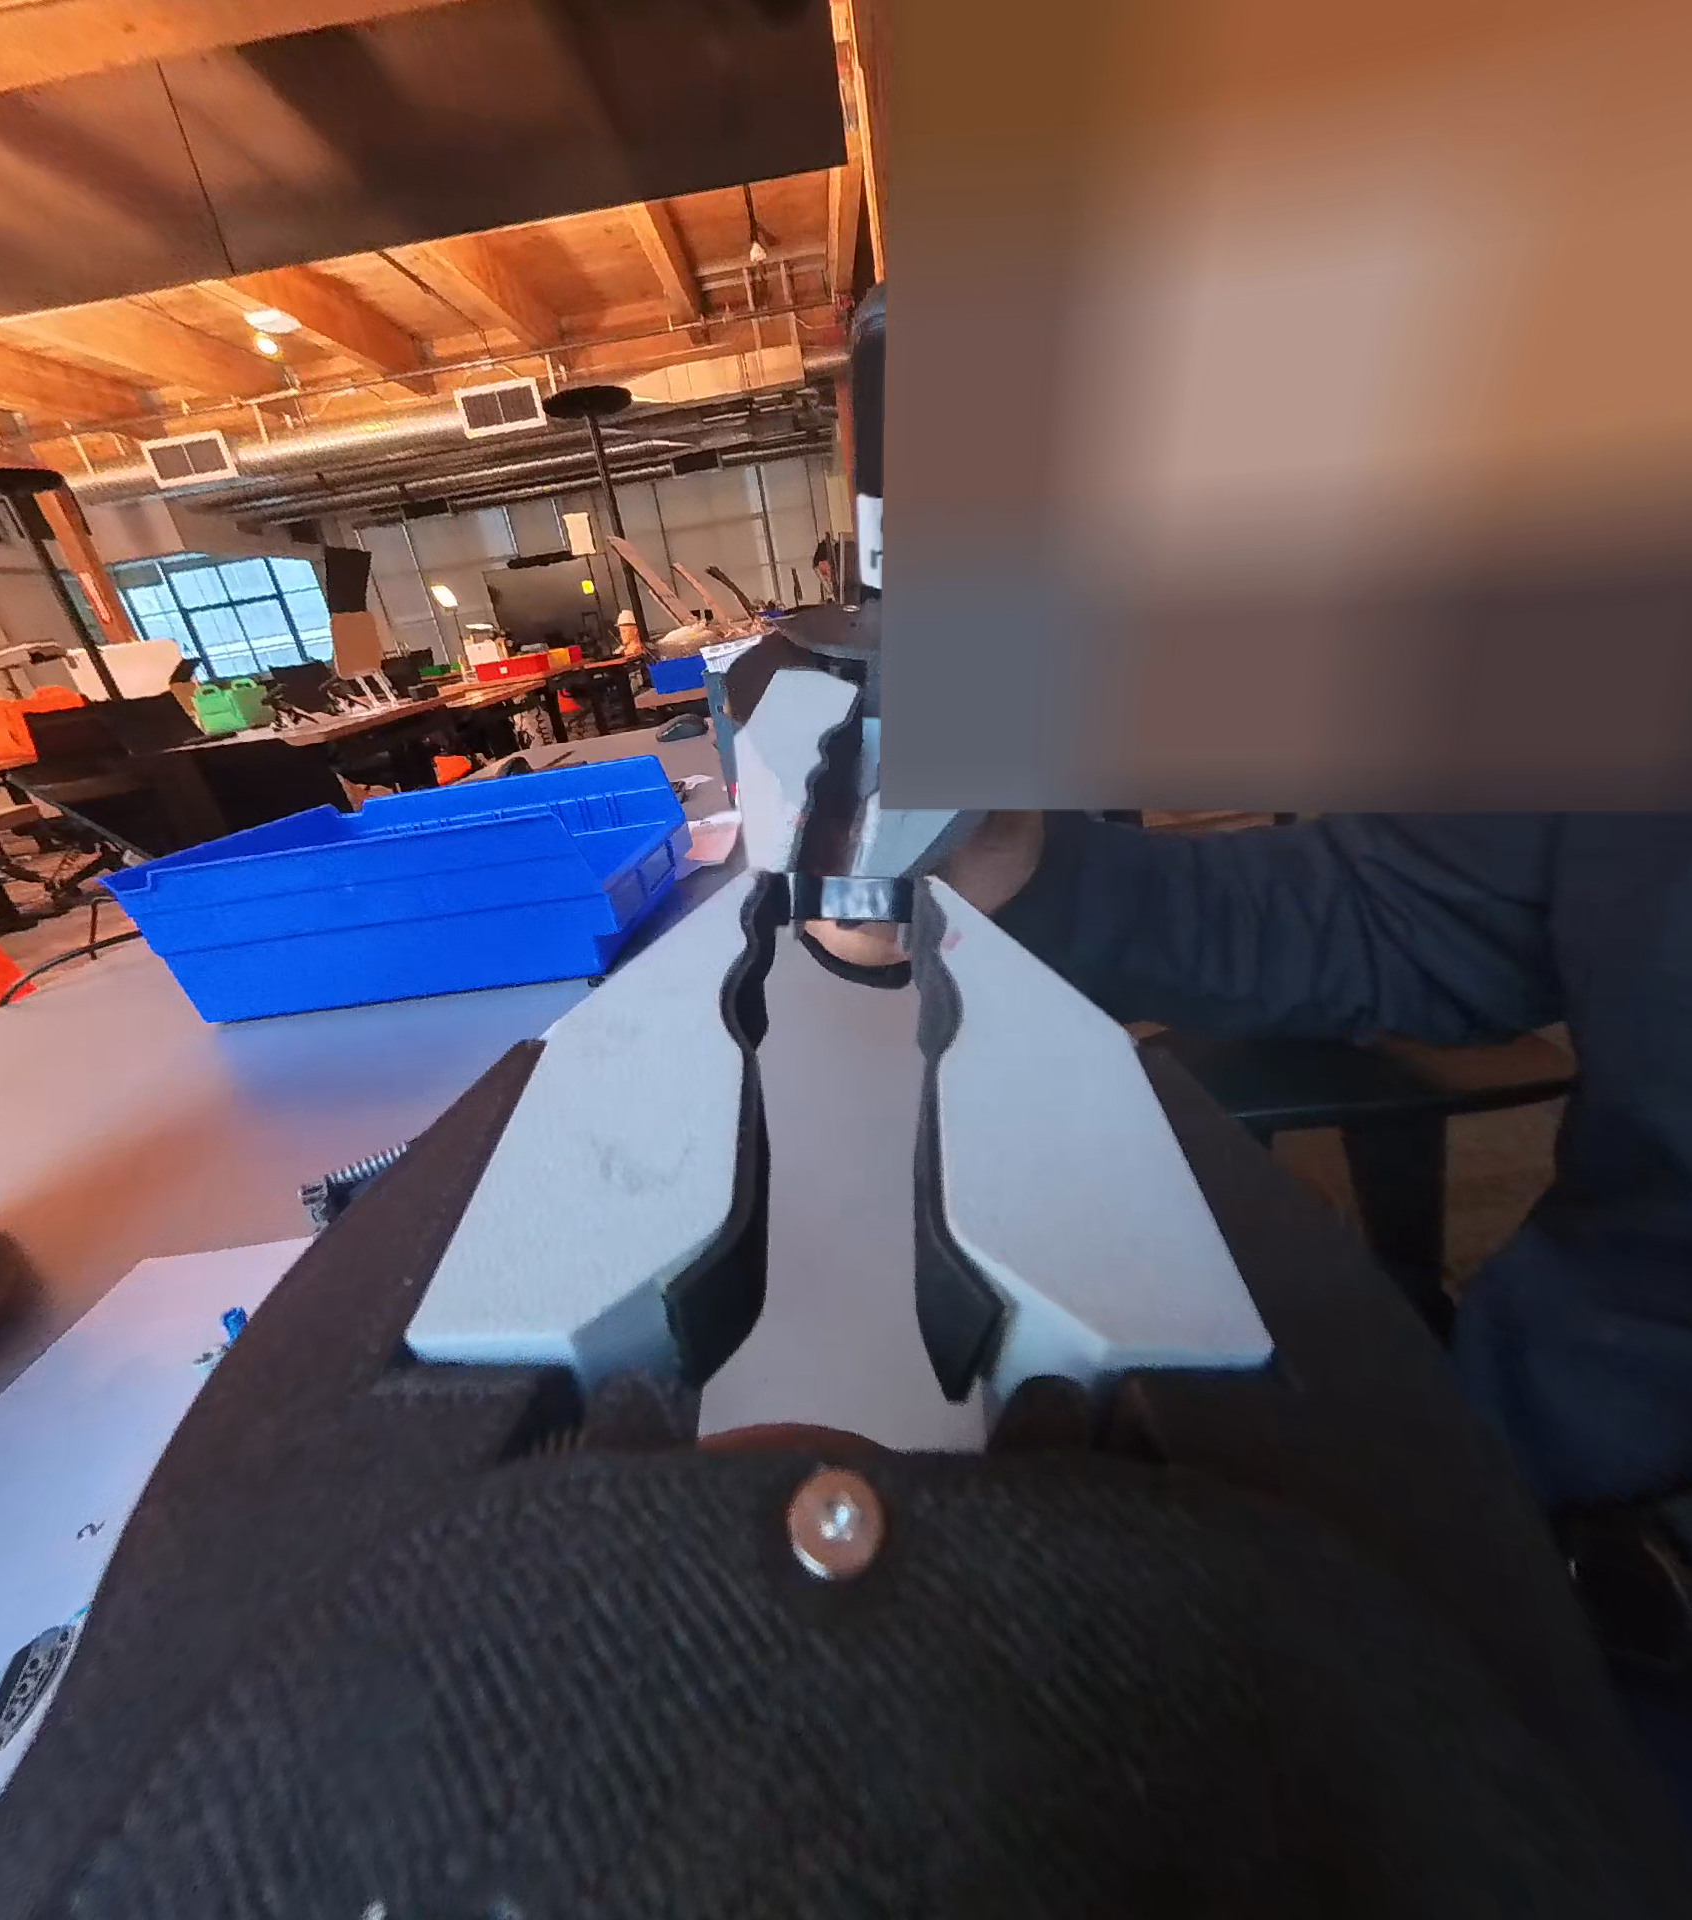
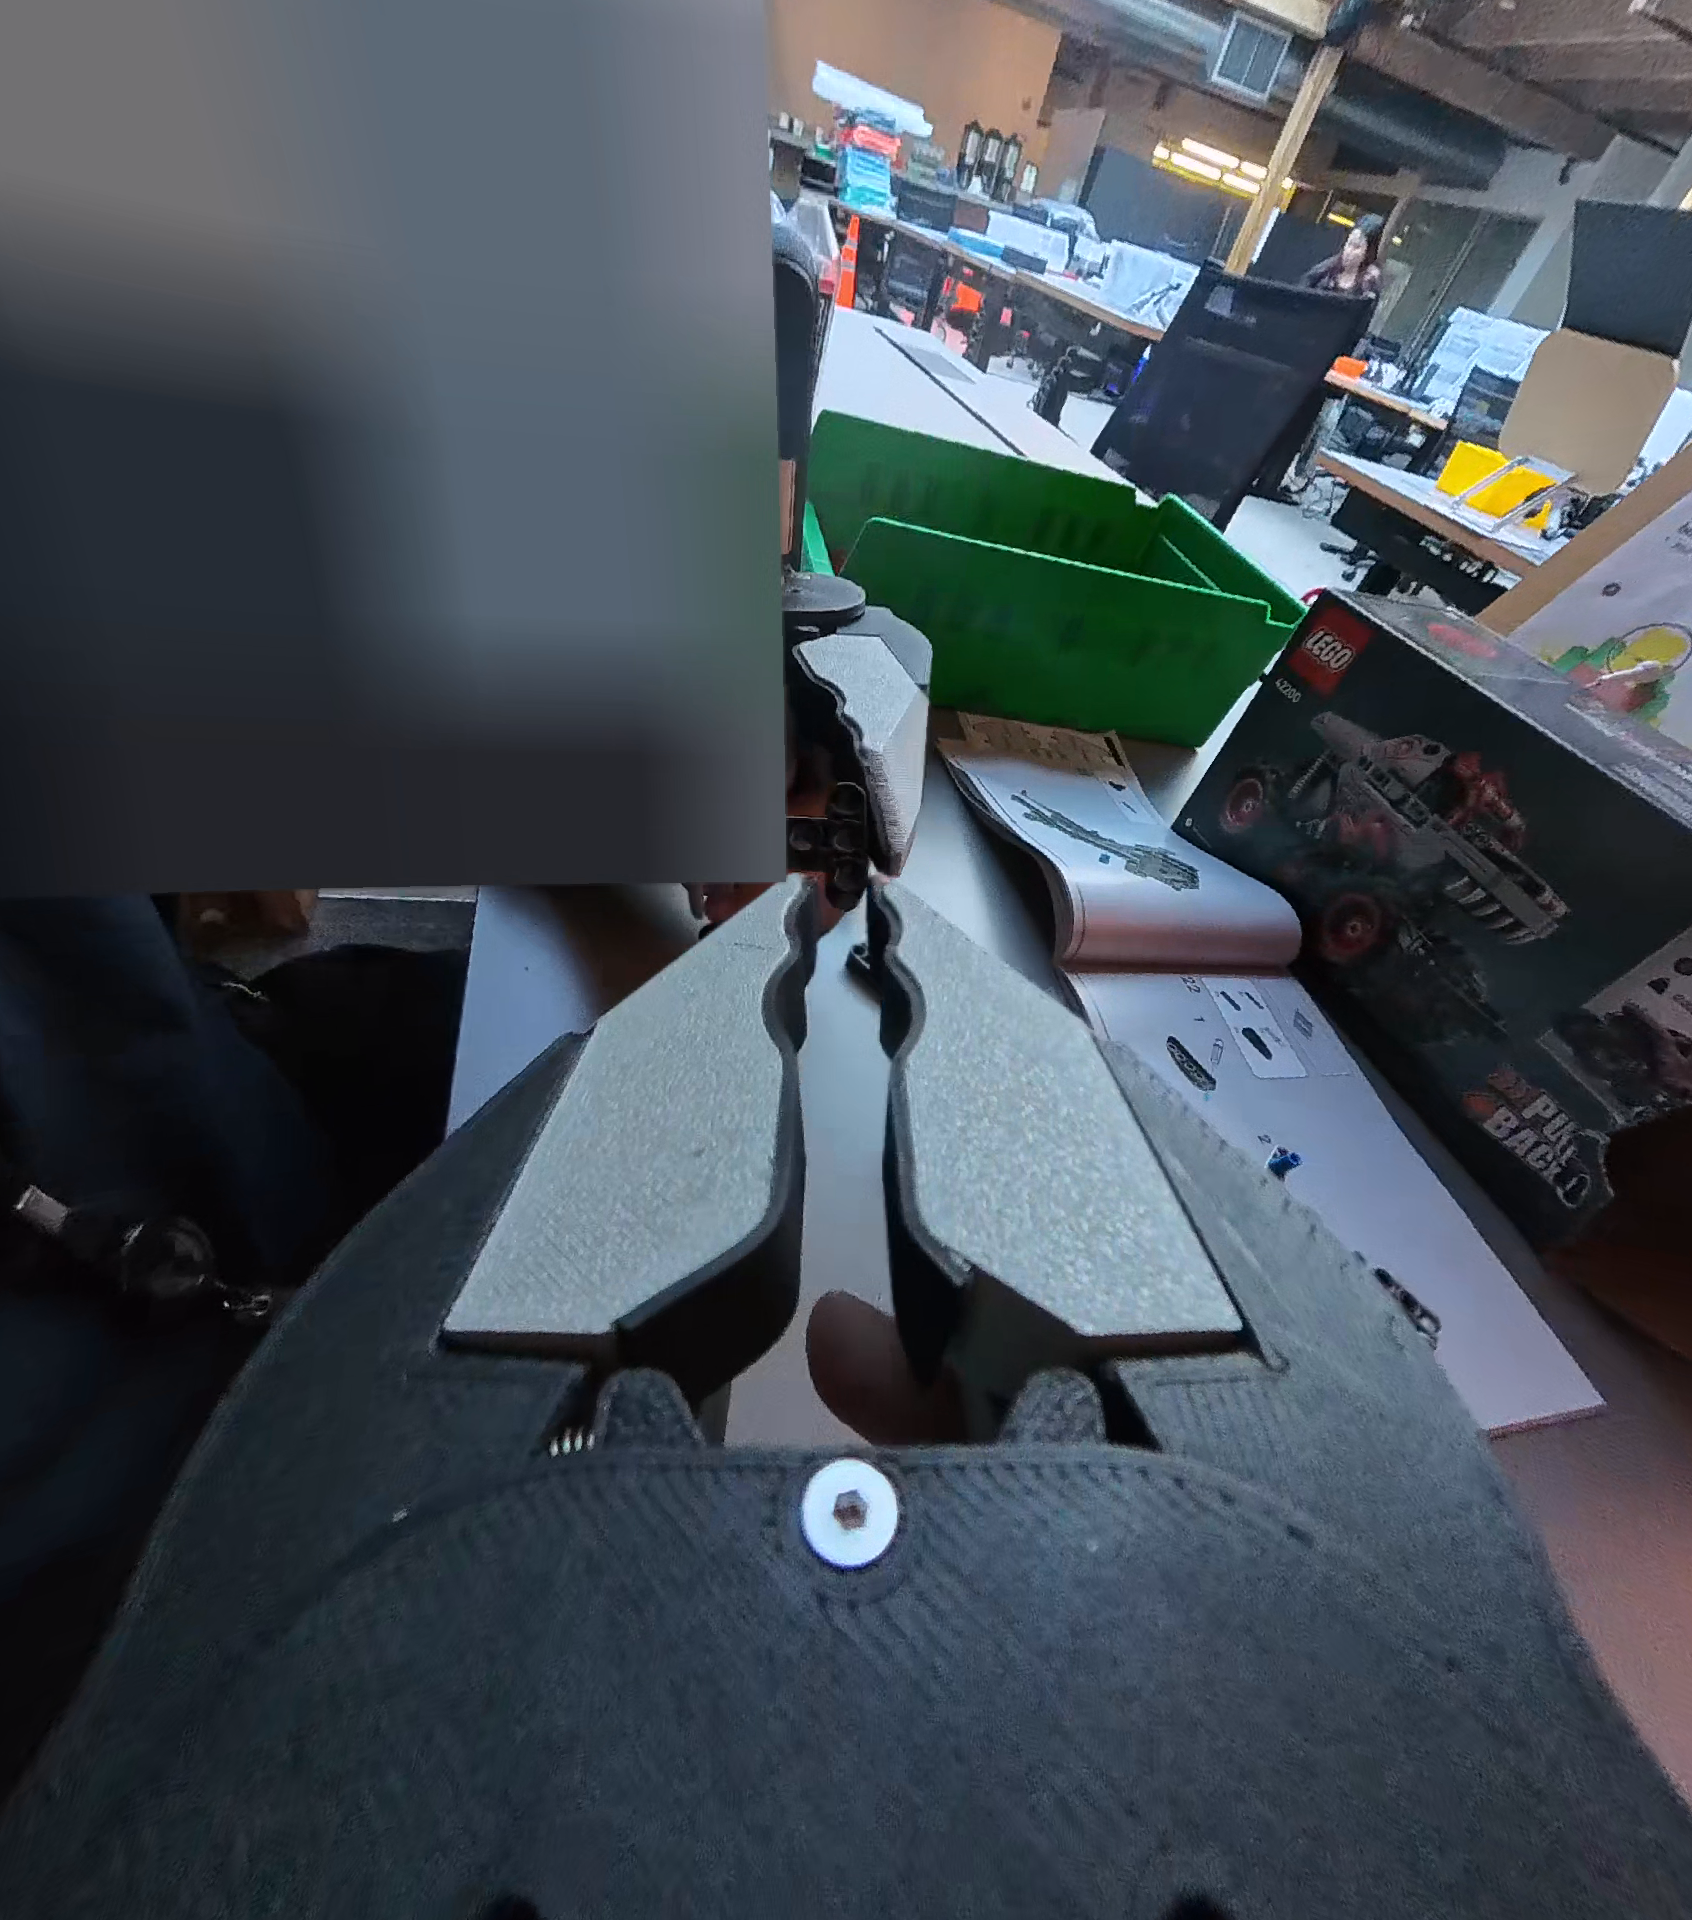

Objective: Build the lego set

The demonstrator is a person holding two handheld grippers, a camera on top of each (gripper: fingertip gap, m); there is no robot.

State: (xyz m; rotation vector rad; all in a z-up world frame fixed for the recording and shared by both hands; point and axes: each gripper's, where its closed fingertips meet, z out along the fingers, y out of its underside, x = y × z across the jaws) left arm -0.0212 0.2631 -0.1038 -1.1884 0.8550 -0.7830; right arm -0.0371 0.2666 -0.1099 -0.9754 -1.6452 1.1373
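Note:
In the left wrist view my left gripper is shut on a black lego beam, held crosswise between its tips above the table. The same beam with its holes shows in the right wrist view, held by the left gripper. My right gripper is nearly closed on a thin black lego pin, tip to tip with the beam. The right gripper also shows just beyond the left one. A person's hands and dark sleeves are behind both.
A blue bin stands on the grey table. A green bin, an open instruction booklet and the lego box are on the right. A white sheet carries small loose parts and a spring.

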